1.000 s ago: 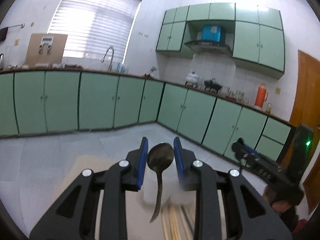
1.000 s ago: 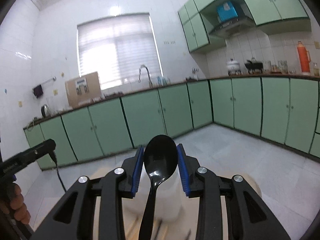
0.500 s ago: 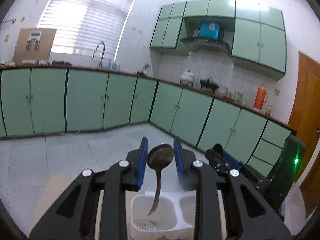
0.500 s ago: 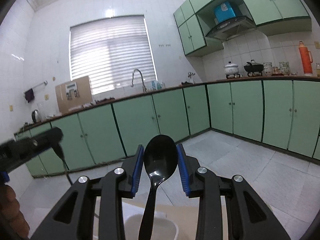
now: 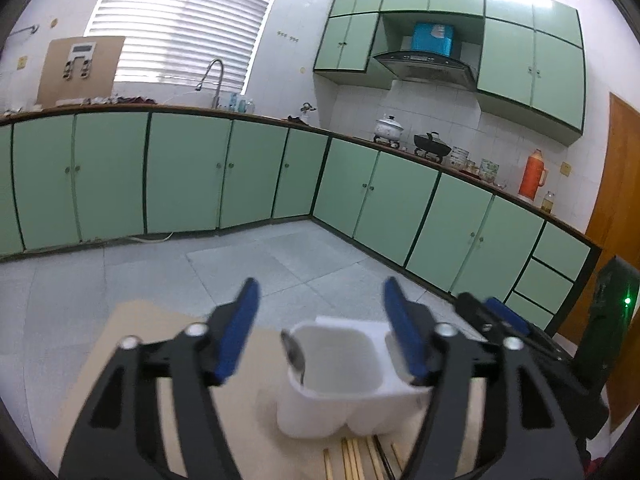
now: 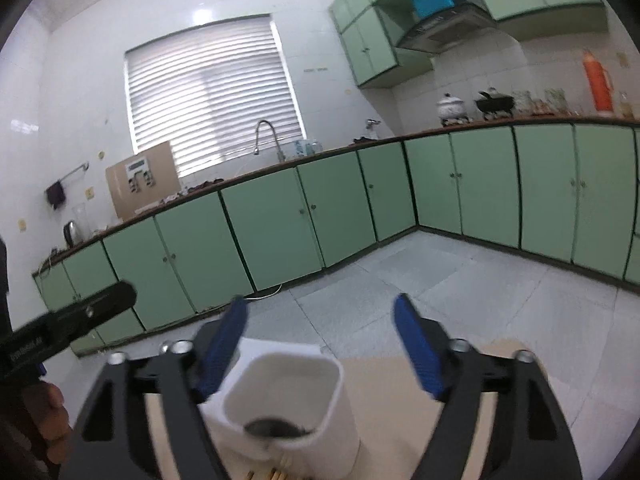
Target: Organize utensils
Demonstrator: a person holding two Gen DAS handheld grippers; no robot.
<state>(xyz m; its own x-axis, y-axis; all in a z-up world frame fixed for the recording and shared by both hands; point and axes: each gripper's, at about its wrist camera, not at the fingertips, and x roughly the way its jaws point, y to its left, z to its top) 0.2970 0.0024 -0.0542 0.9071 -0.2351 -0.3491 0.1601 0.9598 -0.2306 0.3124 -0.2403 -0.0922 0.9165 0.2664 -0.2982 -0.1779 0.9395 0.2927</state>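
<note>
Just below and ahead of the left tool, whose blue pads have just been spreading apart with nothing between them, stands a white two-compartment holder on the pale bench. One dark metal spoon leans inside the holder's left-hand compartment, its bowl showing at the rim nearest the left pad. The right tool has likewise just been spreading its jaws, and they stand wide and empty over the same holder; one black spoon shows as a blurred dark shape low inside the compartment directly beneath it. So two spoons, one per compartment, look already delivered. What seems left is the bundle of wooden chopsticks lying on the bench below the holder, close under the left tool; perhaps five or six sticks show, though blur and the frame edge prevent a firm count. A person's hand appears beside the right tool's left arm.
</note>
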